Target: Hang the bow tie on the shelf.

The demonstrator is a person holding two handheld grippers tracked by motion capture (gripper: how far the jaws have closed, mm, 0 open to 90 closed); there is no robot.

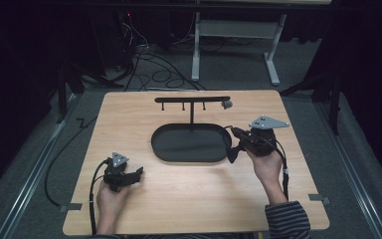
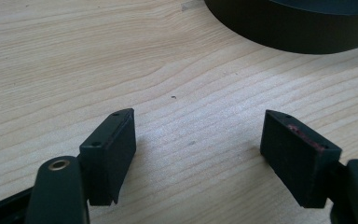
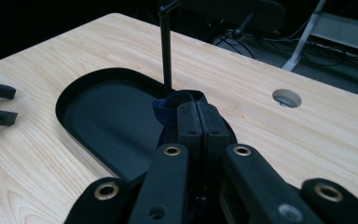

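A black oval tray (image 1: 154, 144) lies mid-table, with a T-shaped black stand (image 1: 192, 99) rising from its far side; small hooks hang under the bar. My right gripper (image 1: 232, 132) hovers at the tray's right end with its jaws pressed together on a dark blue, soft-looking item (image 1: 233, 153) that hangs below them. In the right gripper view that blue item (image 3: 170, 106) bulges around the shut fingertips of the right gripper (image 3: 198, 109), in front of the stand's post (image 3: 166, 51). My left gripper (image 1: 138, 172) rests low at the table's near left, open, with bare wood between the jaws of the left gripper (image 2: 200, 135).
A small grey piece (image 1: 226, 104) sits at the bar's right end. A round hole (image 3: 286, 98) pierces the tabletop beyond the right gripper. The tray's wall (image 2: 298, 32) is ahead of the left jaws. Cables and a table frame (image 1: 199, 50) stand on the floor behind.
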